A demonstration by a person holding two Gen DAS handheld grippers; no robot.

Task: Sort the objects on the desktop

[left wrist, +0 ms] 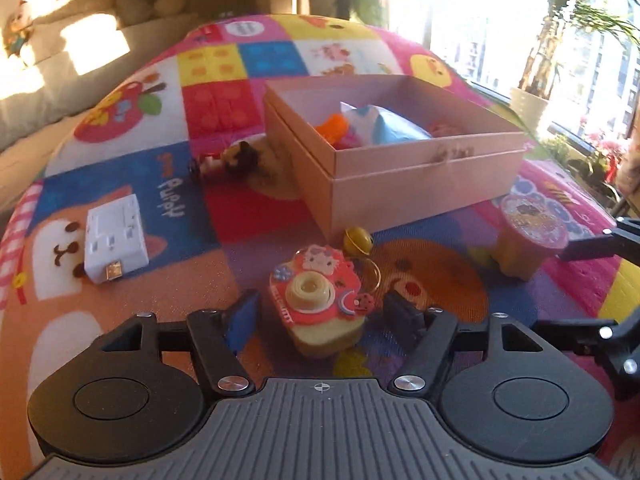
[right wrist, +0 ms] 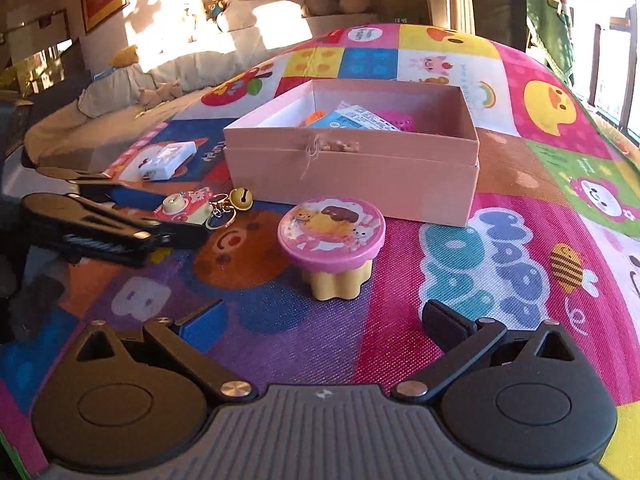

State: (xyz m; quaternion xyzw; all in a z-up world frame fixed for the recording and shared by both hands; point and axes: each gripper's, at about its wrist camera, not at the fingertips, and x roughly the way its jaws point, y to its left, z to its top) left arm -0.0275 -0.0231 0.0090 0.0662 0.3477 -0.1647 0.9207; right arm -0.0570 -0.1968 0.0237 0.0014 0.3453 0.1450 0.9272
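A small pink-and-yellow toy camera keychain point(left wrist: 320, 300) with a gold bell point(left wrist: 357, 239) lies on the colourful mat. My left gripper point(left wrist: 324, 312) is open, its fingers on either side of the toy camera, apart from it. It also shows in the right wrist view point(right wrist: 180, 216). A pink-lidded yellow pudding cup point(right wrist: 334, 246) stands on the mat, just ahead of my open, empty right gripper point(right wrist: 324, 320). The cup also shows in the left wrist view point(left wrist: 528, 236). A pink cardboard box point(right wrist: 360, 160) behind holds a blue packet, an orange item and a pink item.
A white power adapter point(left wrist: 114, 238) lies on the mat at the left. A small dark plush toy point(left wrist: 240, 160) lies by the box's left side. A sofa with cushions stands beyond the mat's far left edge. Windows and plants are at the right.
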